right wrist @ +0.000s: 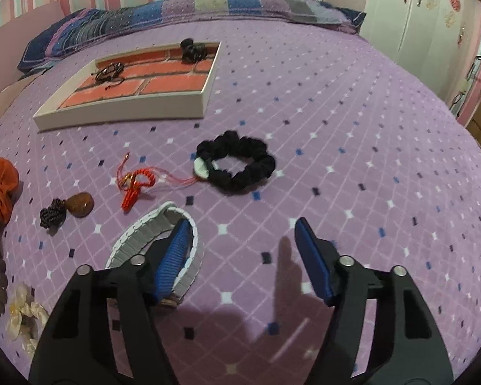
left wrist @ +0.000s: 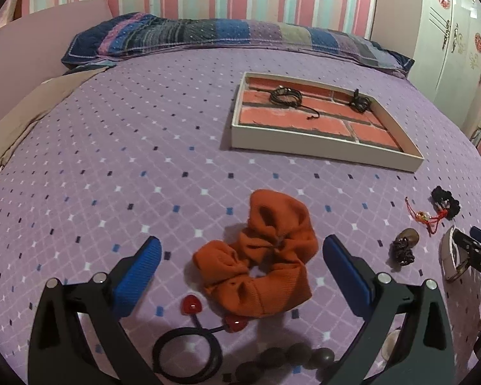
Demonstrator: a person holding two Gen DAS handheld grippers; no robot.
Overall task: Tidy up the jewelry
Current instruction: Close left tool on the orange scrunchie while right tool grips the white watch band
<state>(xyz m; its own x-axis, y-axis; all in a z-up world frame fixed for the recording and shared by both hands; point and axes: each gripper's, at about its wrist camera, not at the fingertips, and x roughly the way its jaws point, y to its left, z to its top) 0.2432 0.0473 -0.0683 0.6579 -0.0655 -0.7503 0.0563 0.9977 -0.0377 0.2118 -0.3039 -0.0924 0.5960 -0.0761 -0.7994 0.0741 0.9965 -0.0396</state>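
While I am looking along the left gripper point(left wrist: 240, 256), its jaws are standing wide apart around the orange scrunchie point(left wrist: 256, 256), the blue pads not touching it; the scrunchie is lying on the purple bedspread point(left wrist: 128, 144), with the brick-patterned tray point(left wrist: 320, 154) farther off holding two dark bracelets. Through the right camera, I am seeing the right gripper point(right wrist: 242, 234) released, one finger point(right wrist: 173, 256) sitting inside the white bracelet point(right wrist: 134, 237), the other outside, nothing clamped; the black scrunchie point(right wrist: 240, 163) is lying just beyond.
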